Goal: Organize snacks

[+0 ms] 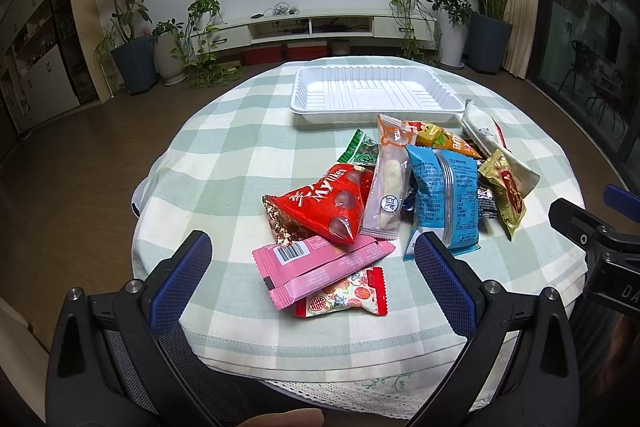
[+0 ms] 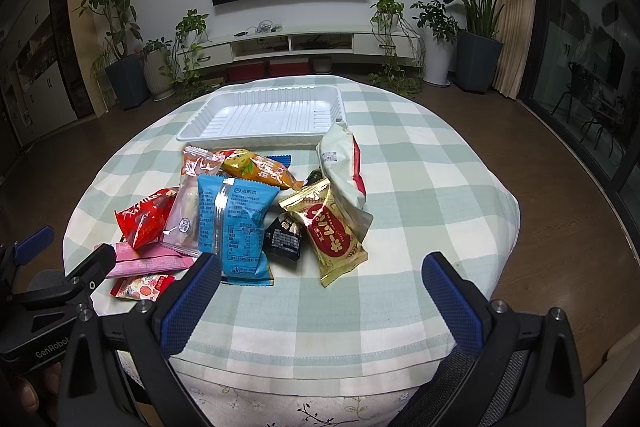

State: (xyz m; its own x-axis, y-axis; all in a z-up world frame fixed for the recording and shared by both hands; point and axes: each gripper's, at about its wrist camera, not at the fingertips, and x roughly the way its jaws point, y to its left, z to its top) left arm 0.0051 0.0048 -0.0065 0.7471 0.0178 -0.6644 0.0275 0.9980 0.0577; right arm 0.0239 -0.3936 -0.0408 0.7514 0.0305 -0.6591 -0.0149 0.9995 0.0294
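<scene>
A pile of snack packets lies mid-table: a red bag [image 1: 320, 207], a pink bar [image 1: 320, 267], a small red-edged sweet [image 1: 344, 293], a blue packet [image 1: 444, 195] [image 2: 236, 227], a gold and red packet [image 2: 332, 235], a black packet [image 2: 285, 237], an orange packet [image 2: 260, 167] and a white pouch [image 2: 344, 167]. Behind them stands an empty white tray [image 1: 372, 91] [image 2: 264, 119]. My left gripper [image 1: 312, 251] is open, hovering near the pink bar at the table's near edge. My right gripper [image 2: 320, 275] is open too, in front of the gold packet, holding nothing.
The round table carries a green checked cloth [image 1: 224, 155] [image 2: 420, 187]. The other gripper's body shows at the right edge [image 1: 592, 227] and at the left edge [image 2: 48, 287]. Potted plants, a TV and a low cabinet stand across the room.
</scene>
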